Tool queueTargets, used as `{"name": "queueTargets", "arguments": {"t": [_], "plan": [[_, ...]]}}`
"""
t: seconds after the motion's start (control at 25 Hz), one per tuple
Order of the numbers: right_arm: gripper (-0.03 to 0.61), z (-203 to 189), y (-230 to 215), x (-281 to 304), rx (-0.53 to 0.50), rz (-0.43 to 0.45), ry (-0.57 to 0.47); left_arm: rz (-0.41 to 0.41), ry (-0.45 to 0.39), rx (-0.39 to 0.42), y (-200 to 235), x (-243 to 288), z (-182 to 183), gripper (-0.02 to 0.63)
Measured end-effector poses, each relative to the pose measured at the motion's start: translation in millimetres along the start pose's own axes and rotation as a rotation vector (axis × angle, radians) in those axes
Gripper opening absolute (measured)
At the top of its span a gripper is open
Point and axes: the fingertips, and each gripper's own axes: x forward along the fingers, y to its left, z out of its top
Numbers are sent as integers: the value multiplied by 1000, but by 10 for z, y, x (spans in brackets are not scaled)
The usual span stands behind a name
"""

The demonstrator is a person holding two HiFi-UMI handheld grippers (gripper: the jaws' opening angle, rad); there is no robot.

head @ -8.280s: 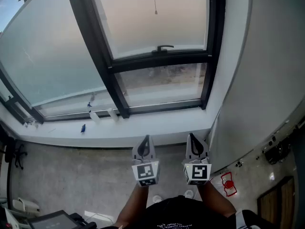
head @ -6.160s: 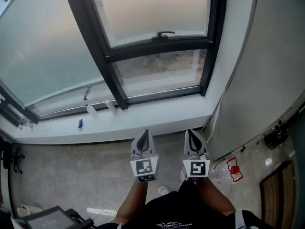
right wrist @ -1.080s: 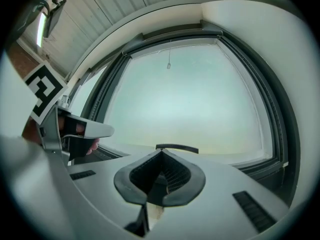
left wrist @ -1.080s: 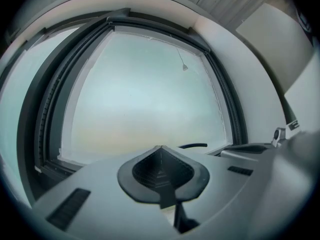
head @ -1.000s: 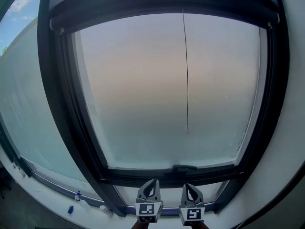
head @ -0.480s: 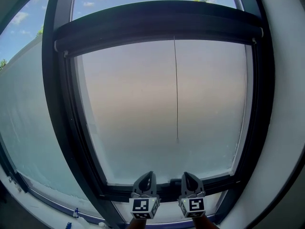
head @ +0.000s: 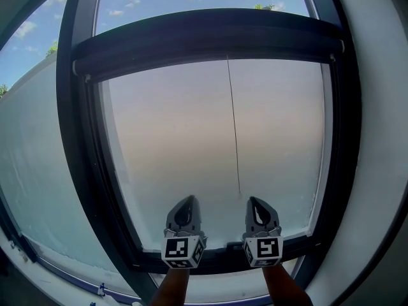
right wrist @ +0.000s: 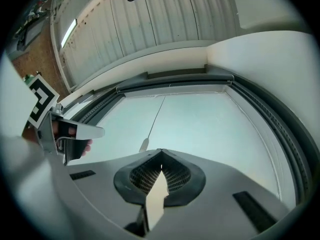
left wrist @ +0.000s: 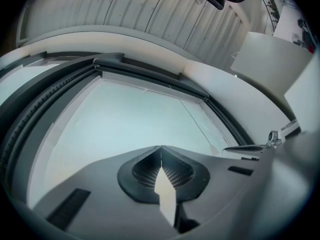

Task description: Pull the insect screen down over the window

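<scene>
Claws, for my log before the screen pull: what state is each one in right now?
Left claw: closed, holding nothing.
Right claw: closed, holding nothing.

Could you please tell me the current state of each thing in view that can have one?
insect screen, rolled up at the top, not yet pulled down.
pull cord, hanging straight and free, held by neither gripper.
left gripper, shut, nothing between its jaws.
right gripper, shut, nothing between its jaws.
</scene>
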Motion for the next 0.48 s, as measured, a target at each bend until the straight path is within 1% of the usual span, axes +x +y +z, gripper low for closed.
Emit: {"name": "queueTargets", "arguments": {"t": [0.12,0.24,0.32,0.4,0.48], "plan": [[3,216,-109,148,-18,-17,-27,-9,-36,14,38,151,216,3],[3,522,-133,333,-64,-7,-80,-32,-72,-1,88,324,453,3],[3,713,-173,443,-99,-4,-114,-44,-106,13,108,430,630,3],[3,904,-237,562,-155,1,-146,-48,-132,72,119,547,810,3],[3,1103,-307,694,-238,5,-175,-49,-147,155,119,677,1008,3]]}}
